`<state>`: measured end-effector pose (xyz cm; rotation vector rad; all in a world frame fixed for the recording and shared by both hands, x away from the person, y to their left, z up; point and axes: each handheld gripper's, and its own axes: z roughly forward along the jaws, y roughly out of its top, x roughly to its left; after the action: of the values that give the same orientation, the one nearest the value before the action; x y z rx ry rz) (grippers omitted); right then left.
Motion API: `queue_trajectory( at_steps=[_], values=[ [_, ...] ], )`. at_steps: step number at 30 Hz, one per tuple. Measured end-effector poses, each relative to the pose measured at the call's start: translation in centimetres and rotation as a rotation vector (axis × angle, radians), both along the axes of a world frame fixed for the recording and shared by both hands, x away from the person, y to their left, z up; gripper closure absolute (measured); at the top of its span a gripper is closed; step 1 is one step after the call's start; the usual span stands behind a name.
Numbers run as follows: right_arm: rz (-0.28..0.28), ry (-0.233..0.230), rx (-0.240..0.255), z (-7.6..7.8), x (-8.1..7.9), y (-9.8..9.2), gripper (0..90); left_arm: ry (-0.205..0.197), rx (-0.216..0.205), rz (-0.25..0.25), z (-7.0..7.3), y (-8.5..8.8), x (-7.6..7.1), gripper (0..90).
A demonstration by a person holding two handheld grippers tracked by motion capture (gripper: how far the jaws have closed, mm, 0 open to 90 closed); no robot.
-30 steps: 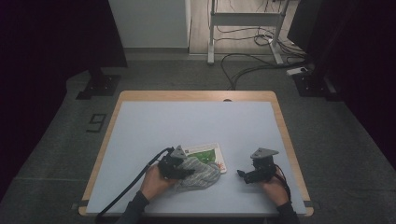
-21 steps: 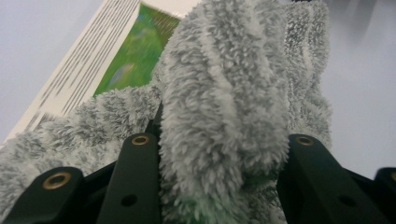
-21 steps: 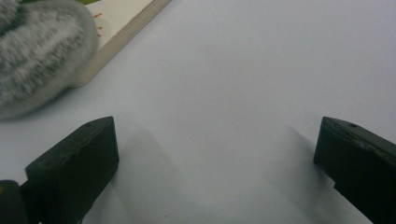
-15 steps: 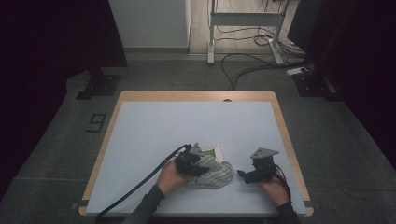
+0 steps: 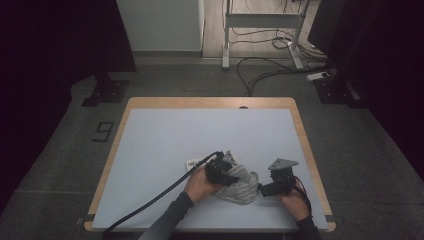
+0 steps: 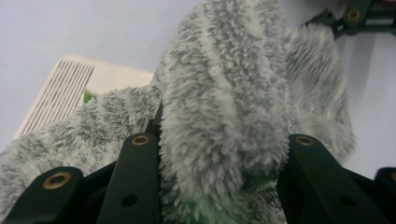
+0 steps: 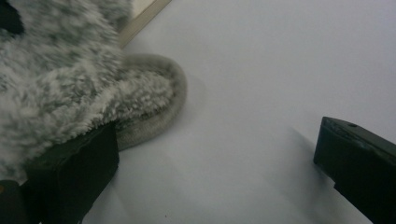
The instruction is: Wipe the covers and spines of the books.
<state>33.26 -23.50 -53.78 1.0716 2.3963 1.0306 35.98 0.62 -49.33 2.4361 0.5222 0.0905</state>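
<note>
Shifted rightward across the table since the earlier frame: left gripper point(image 5: 223, 173) plus the fuzzy grey sock point(image 5: 242, 184), now dragged most of the way off the white card point(image 5: 192, 163) and close to the right gripper point(image 5: 266, 189). Right gripper unmoved.

Left jaws pinching a thick fold of the sock point(image 6: 224, 107), pile bulging up between the two black jaws in the left gripper view. Right jaws spread wide, nothing clamped; one jaw tucked just under the sock's edge point(image 7: 70, 84), the other well apart on the bare table point(image 7: 261, 93).

Sock lying on the near right part of the table point(image 5: 210, 135), between the two grippers, partly over the card's corner.

Handling, judged: light, very soft, floppy, no stiffness, not fragile. Plush pile compresses, so thin pinch likely to slip; bunched fold holds better. Ribbed cuff edge near the right gripper looks the firmest place for a second hold. Likely to drag the card along if pulled flat.
</note>
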Motion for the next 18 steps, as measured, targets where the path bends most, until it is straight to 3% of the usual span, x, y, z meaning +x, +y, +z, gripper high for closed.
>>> queue_trajectory(
  at_steps=[7, 18],
  values=[
    [-0.001, 0.0, 0.0, 0.0, 0.0, 0.0, 0.0, 0.006, -0.008, -0.005, -0.2, -1.6, 0.5, 61.7],
    [0.0, -0.002, 0.001, 0.0, 0.0, 0.0, 0.0, 0.015, -0.026, 0.004, 0.7, -0.7, 0.7, 62.2]
  ],
)
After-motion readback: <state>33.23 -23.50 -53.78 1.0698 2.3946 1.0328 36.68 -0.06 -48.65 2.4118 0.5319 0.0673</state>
